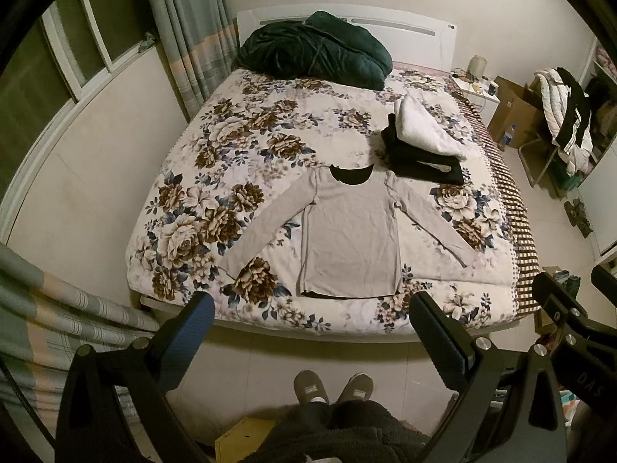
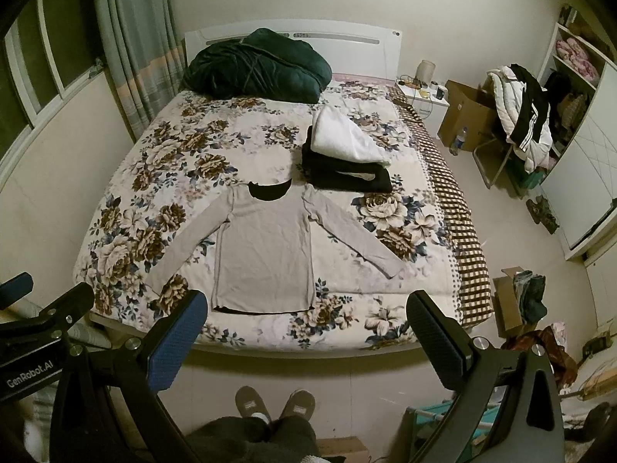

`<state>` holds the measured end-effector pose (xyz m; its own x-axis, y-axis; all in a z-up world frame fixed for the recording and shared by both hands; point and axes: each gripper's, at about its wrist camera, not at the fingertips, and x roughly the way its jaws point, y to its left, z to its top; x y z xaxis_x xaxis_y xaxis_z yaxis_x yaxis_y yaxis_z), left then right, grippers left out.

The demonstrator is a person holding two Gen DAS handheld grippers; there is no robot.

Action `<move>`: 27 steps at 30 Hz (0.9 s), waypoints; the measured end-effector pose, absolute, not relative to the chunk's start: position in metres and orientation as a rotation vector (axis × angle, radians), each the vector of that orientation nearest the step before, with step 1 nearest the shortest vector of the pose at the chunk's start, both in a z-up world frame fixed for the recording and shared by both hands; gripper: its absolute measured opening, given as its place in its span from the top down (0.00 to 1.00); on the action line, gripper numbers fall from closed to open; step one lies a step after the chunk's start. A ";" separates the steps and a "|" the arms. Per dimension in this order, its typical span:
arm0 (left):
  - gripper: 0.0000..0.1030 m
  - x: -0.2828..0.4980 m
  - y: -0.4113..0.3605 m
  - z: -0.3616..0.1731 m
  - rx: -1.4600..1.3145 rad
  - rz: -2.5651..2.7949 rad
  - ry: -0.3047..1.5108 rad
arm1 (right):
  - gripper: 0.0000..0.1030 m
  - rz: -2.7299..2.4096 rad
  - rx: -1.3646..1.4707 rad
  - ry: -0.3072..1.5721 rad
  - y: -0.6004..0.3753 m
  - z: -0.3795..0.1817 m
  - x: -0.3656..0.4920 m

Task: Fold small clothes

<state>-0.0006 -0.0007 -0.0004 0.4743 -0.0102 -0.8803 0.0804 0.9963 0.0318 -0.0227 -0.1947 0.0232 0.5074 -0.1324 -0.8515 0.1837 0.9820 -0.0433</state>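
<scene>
Left gripper (image 1: 312, 310): jaws spread wide, nothing between them, held above the floor short of the bed (image 1: 246, 308) edge. Ahead of its fingers and slightly right: shirt (image 1: 347, 231), grey, long-sleeved, laid flat on the floral quilt, hem nearest, dark collar farthest, both sleeves angled outward. Beyond the shirt and to the right: stack (image 1: 424, 150) of folded clothes, dark pieces below, 1 white piece on top, just beside the shirt's right shoulder. At the far end of the bed: dark green bundle (image 1: 312, 50) against the headboard.

Right gripper (image 2: 308, 308): jaws likewise spread wide and empty, short of the bed edge. Ahead of its fingers and slightly left: the shirt's hem. Below both grippers: 2 slippers (image 2: 275, 405) on the floor. Far right of the right gripper: chair (image 2: 520, 123) draped with jackets.
</scene>
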 end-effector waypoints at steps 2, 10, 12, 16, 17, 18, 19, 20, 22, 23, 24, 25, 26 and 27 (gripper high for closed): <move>0.00 -0.001 -0.001 -0.001 0.073 -0.055 1.073 | 0.00 -0.190 0.054 1.020 -0.194 0.024 -0.023; 0.00 0.006 -0.006 0.009 0.074 -0.055 1.072 | 0.00 -0.190 0.053 1.018 -0.192 0.027 -0.025; 0.00 0.007 -0.006 0.011 0.071 -0.055 1.072 | 0.00 -0.190 0.053 1.016 -0.192 0.028 -0.026; 0.00 0.005 -0.005 0.009 0.071 -0.056 1.068 | 0.00 -0.190 0.053 1.016 -0.190 0.029 -0.027; 0.00 0.007 -0.007 0.011 0.072 -0.053 1.067 | 0.00 -0.188 0.053 1.014 -0.190 0.030 -0.027; 0.00 0.006 -0.006 0.010 0.072 -0.054 1.067 | 0.00 -0.189 0.052 1.014 -0.190 0.030 -0.027; 0.00 0.005 -0.005 0.009 0.071 -0.056 1.068 | 0.00 -0.189 0.052 1.014 -0.190 0.031 -0.028; 0.00 0.007 -0.011 0.014 0.070 -0.055 1.067 | 0.00 -0.188 0.053 1.013 -0.189 0.031 -0.028; 0.00 0.009 -0.014 0.017 0.070 -0.055 1.067 | 0.00 -0.188 0.052 1.013 -0.189 0.032 -0.028; 0.00 0.008 -0.012 0.016 0.069 -0.055 1.067 | 0.00 -0.188 0.053 1.012 -0.189 0.032 -0.029; 0.00 0.009 -0.013 0.017 0.069 -0.055 1.066 | 0.00 -0.188 0.053 1.012 -0.188 0.033 -0.029; 0.00 0.008 -0.012 0.015 0.070 -0.056 1.066 | 0.00 -0.188 0.053 1.012 -0.188 0.033 -0.029; 0.00 0.010 -0.015 0.019 0.067 -0.056 1.067 | 0.00 -0.188 0.053 1.011 -0.188 0.033 -0.029; 0.00 0.008 -0.013 0.017 0.066 -0.058 1.066 | 0.00 -0.187 0.053 1.011 -0.187 0.034 -0.030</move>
<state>0.0083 -0.0128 0.0171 0.4827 -0.0154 -0.8756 0.0797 0.9965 0.0264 -0.0295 -0.1873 0.0338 0.5169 -0.1315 -0.8459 0.1805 0.9827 -0.0424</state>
